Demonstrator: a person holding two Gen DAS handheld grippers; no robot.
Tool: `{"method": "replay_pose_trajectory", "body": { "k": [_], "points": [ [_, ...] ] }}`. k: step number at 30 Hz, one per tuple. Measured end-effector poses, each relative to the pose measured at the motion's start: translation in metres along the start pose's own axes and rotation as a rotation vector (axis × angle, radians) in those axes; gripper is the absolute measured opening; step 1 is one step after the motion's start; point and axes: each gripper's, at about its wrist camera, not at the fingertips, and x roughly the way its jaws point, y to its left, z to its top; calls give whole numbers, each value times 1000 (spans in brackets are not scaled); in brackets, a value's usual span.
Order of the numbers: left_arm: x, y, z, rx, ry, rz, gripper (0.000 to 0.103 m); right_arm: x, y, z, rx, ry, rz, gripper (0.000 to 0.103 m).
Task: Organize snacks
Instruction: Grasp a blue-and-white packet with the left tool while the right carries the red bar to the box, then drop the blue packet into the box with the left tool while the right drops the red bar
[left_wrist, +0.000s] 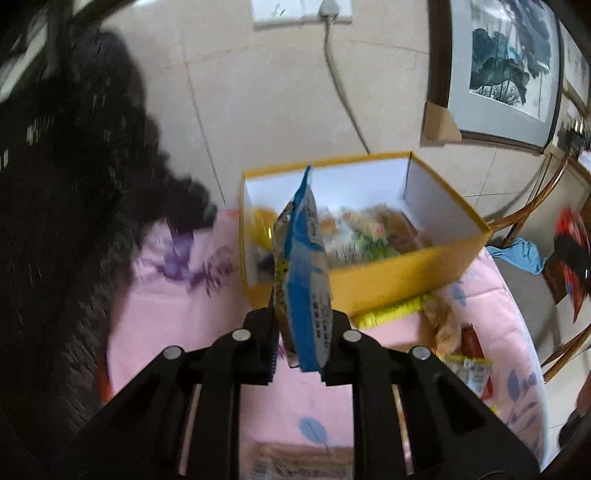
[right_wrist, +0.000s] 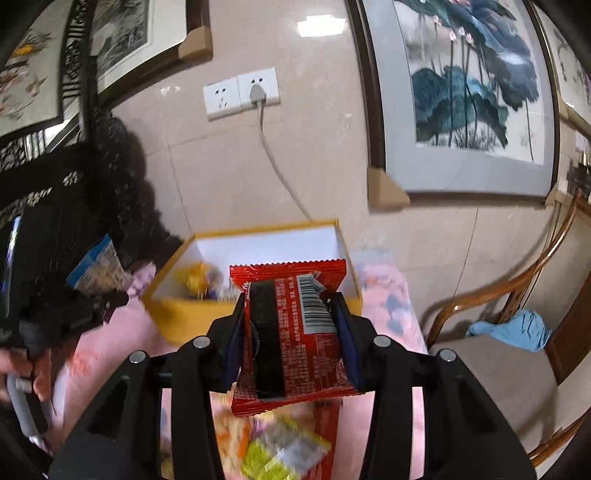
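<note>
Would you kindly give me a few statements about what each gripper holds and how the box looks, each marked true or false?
1. The left gripper holds a blue snack packet between its fingers. True.
2. The right gripper is empty. False: it is shut on a red snack packet with a barcode.
3. The yellow box is open and already holds snacks. True.
4. The box stands on a bare wooden floor. False: it rests on a pink floral cloth.
5. A plug sits in the wall socket. True.
</note>
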Motion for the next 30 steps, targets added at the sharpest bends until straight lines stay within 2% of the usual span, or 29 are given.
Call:
{"method": "replay_pose_trajectory", "body": {
  "k": [1,3,7,9,11,12,13,15,18,19,20,21,22,23,24,25,27,28,30],
  "points": [
    [1,-1,7,0,3,0,16,8,2,14,0,28,24,44],
    [10,3,31,-32,64,-30,16,27,8,35,-12,102,51,44],
    [45,11,72,-111,183,-76,16,84,17,76,8,236,34,44],
    [67,11,82,-126,235,-65,16,111,16,88,44,280,26,44],
    [88,14,91,-130,272,-32,16,135,17,96,48,308,1,44],
    [97,16,94,-151,293,-40,16,146,19,100,44,322,-11,44],
    [112,21,95,-192,338,-96,16,159,19,102,49,343,-27,44],
    [128,30,93,-247,381,-131,16,175,19,103,51,374,-23,44],
    [135,30,91,-215,359,-124,16,194,18,102,52,410,-39,45],
    [135,29,91,-209,354,-120,21,196,19,101,48,420,-34,57],
    [134,30,91,-221,336,-99,62,199,18,97,46,433,-40,74],
    [131,34,92,-241,310,-68,100,198,19,95,43,428,-56,102],
    [125,38,91,-265,264,-37,101,192,19,92,29,394,-74,102],
    [117,42,91,-294,209,-34,101,186,21,92,10,366,-62,102],
    [112,46,90,-308,192,-56,101,181,22,91,-7,358,-47,102],
    [110,49,87,-313,210,-67,101,176,23,91,-29,360,-34,102],
    [105,56,79,-321,234,-63,101,159,20,82,-51,379,-61,102],
    [98,61,67,-322,238,-43,101,153,17,77,-51,389,-64,102],
    [83,66,42,-319,241,45,101,133,7,52,-36,394,-48,102]
  ]
}}
